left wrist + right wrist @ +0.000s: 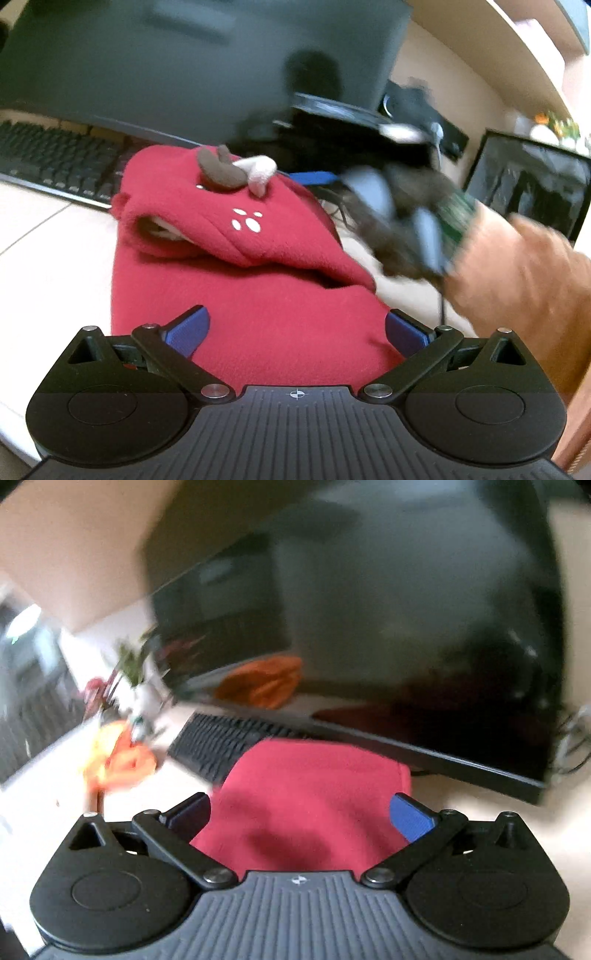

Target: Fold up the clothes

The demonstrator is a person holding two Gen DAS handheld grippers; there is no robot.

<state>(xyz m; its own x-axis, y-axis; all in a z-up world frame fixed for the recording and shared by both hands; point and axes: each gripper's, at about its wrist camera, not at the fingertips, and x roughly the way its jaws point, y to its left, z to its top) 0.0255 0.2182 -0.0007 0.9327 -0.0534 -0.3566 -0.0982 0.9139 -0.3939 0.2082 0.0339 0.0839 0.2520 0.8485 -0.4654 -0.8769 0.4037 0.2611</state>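
Landmark: red fleece garment (236,295), lying on pale desk (48,229).

Nearest, left wrist view: left gripper (297,332) low over near edge of red fleece garment, blue fingertips (190,330) spread wide, fabric filling the gap between them, nothing pinched. Whether pads touch the fleece: cannot tell. Pointing roughly level along the garment toward its hood.

Farther along garment: hood (221,225) folded onto the body, white paw print on it, small brown and white antlers (236,171) at far end.

Right of garment, mid-distance: right gripper (406,225) seen from outside, motion-blurred, held up off the desk just beside the garment's right edge, gloved hand (424,188) and tan sleeve (517,266) behind it. Finger state not readable from this view.

Right wrist view: right gripper (301,812) tilted, fingers spread wide, red fleece garment (314,794) below and between them, not gripped. Frame heavily blurred.

Beyond garment: black keyboard (55,162) just behind its far-left edge, dark monitor (184,66) above that, black stand base (332,109) behind the antlers. Left of garment in right wrist view: orange cloth (122,760) on desk, well apart; another orange cloth (262,683) farther back under monitor (369,609).
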